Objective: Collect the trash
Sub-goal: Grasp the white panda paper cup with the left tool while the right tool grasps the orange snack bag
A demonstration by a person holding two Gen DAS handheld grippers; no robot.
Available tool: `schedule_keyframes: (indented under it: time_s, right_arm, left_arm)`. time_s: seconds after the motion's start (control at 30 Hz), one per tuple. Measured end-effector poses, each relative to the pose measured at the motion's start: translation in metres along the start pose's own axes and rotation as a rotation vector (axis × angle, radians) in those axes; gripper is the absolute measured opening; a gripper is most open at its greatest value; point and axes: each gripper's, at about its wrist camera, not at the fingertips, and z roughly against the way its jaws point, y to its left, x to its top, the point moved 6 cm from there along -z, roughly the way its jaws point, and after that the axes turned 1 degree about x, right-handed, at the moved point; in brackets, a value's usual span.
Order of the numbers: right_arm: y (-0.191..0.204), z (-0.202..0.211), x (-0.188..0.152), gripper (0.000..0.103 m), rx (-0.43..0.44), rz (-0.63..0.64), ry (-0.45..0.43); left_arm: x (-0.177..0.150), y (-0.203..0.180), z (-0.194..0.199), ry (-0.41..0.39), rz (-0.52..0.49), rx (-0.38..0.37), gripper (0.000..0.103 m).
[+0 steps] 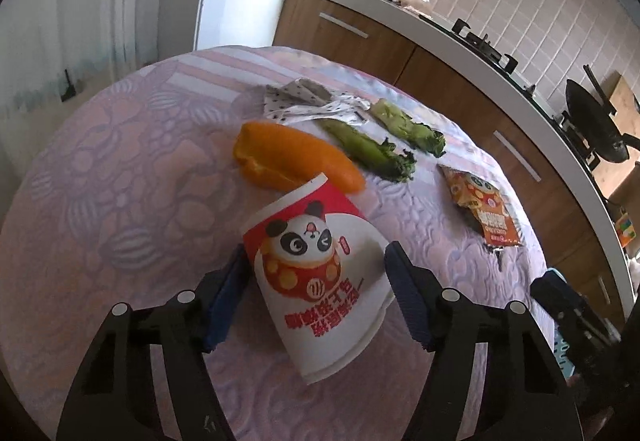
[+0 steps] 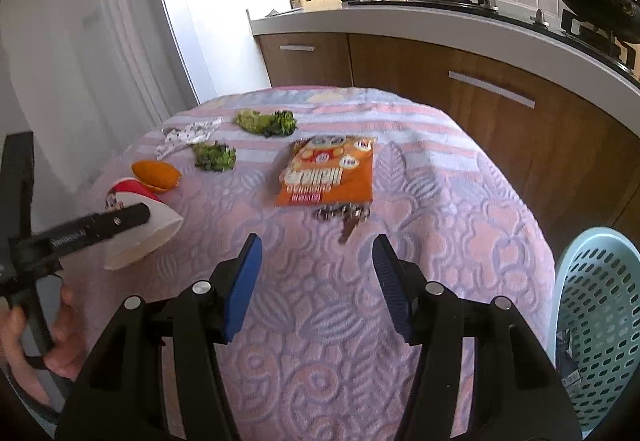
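Blue basket [image 2: 600,321] cut off at right edge.

A red-and-white paper cup [image 1: 316,273] with a panda print lay on its side at lower centre of the left wrist view, rim toward the camera. Just above it sat an orange peel [image 1: 288,157], then two wilted green leaves [image 1: 372,151] and a crumpled spotted wrapper [image 1: 308,99] toward upper centre. An orange snack bag [image 2: 330,173] lay flat at centre of the right wrist view, with a light blue basket [image 2: 600,321] at lower right.
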Motion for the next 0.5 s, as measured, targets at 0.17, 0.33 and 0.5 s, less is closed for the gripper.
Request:
schedule_keyframes:
  time_s: [0.17, 0.33, 0.5]
  right_arm:
    - [-0.003, -0.006, 0.023, 0.062, 0.002, 0.007, -0.008]
    - [-0.003, -0.041, 0.042, 0.062, -0.01, -0.001, 0.051]
    - [-0.008, -0.084, 0.053, 0.062, -0.048, -0.037, 0.12]
  left_arm:
    - [0.003, -0.003, 0.003, -0.059, 0.016, -0.014, 0.055]
    - [0.0, -0.013, 0.028, -0.185, -0.029, -0.034, 0.049]
    - [0.0, -0.022, 0.036, -0.223, -0.088, -0.032, 0.049]
